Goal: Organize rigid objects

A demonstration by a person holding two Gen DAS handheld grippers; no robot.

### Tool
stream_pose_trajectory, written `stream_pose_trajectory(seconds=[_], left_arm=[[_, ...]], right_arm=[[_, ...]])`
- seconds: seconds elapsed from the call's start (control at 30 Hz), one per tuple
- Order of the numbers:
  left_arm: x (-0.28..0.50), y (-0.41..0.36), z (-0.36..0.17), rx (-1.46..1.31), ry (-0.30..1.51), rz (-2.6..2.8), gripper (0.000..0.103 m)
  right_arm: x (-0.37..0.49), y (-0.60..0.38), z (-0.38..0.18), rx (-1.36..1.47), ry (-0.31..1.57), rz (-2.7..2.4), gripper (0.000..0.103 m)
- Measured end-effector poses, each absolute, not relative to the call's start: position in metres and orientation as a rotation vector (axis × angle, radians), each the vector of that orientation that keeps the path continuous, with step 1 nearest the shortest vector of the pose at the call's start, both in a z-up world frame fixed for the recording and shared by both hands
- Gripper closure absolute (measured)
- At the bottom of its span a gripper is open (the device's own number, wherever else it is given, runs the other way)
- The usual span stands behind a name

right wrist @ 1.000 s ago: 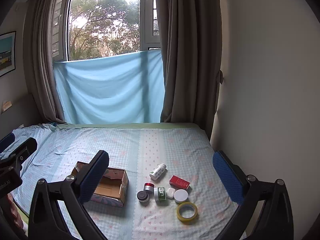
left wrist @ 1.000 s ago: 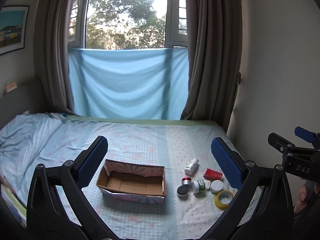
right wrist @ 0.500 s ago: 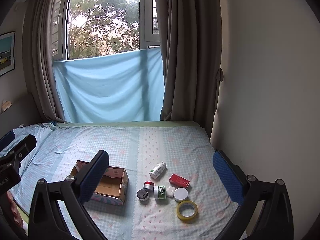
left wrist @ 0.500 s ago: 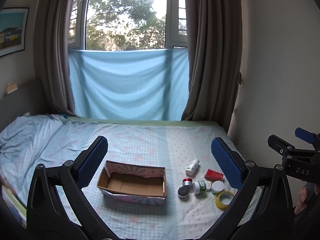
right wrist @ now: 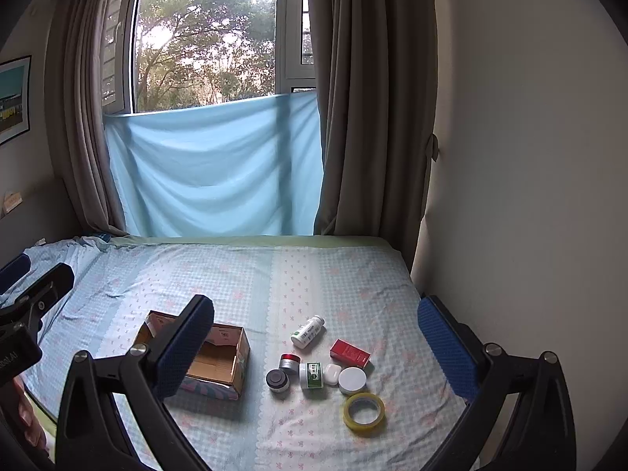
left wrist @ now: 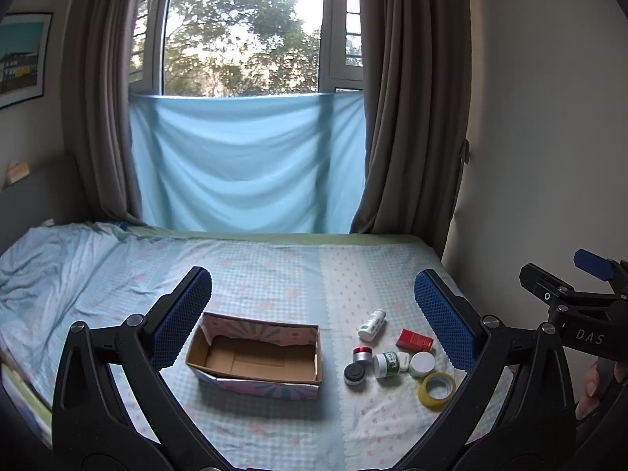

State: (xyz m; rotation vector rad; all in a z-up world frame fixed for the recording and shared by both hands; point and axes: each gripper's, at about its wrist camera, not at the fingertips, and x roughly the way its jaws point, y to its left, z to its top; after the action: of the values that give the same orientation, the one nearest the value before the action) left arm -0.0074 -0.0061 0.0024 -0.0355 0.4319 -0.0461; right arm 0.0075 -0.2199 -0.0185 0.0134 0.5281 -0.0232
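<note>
Left wrist view: left gripper [left wrist: 313,314] spread wide, holding nothing, hovering well above the bed [left wrist: 274,274]. One open cardboard box [left wrist: 257,355] sits ahead between the fingers, closer to the left finger, long axis running left-right, nothing visible inside. Cluster of small items lies right of the box, apart from it: one white bottle [left wrist: 372,325] on its side, one red carton [left wrist: 414,340], one red-lidded jar [left wrist: 362,354], one dark-lidded jar [left wrist: 354,373], one green-label bottle [left wrist: 386,364], one white-lidded jar [left wrist: 422,363], one tape roll [left wrist: 436,386]. A small white piece between green-label bottle and white jar, can't identify here. Right gripper pokes in at far right edge, jaws not readable from here.

Right wrist view: right gripper [right wrist: 316,347] also released wide, empty. Cluster sits right between its fingers, below and ahead. White bottle's long axis runs diagonal, cap toward upper right. Small white case [right wrist: 332,373] shows between green-label bottle and white-lidded jar, so eight loose items total. Box off to the left, partly behind the left finger.

Judgement: right gripper is nearer the cluster, left nearer the box; nothing boxed yet, so first pick likely falls to the right.
</note>
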Motion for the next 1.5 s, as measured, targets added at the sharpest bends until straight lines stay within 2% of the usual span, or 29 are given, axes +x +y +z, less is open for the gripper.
stream_pose_trajectory(seconds=[1.5], left_arm=[[0.01, -0.011, -0.017, -0.05, 0.493, -0.067, 0.001]], right_arm=[[0.013, -0.218, -0.026, 0.019, 0.525, -0.024, 0.0]])
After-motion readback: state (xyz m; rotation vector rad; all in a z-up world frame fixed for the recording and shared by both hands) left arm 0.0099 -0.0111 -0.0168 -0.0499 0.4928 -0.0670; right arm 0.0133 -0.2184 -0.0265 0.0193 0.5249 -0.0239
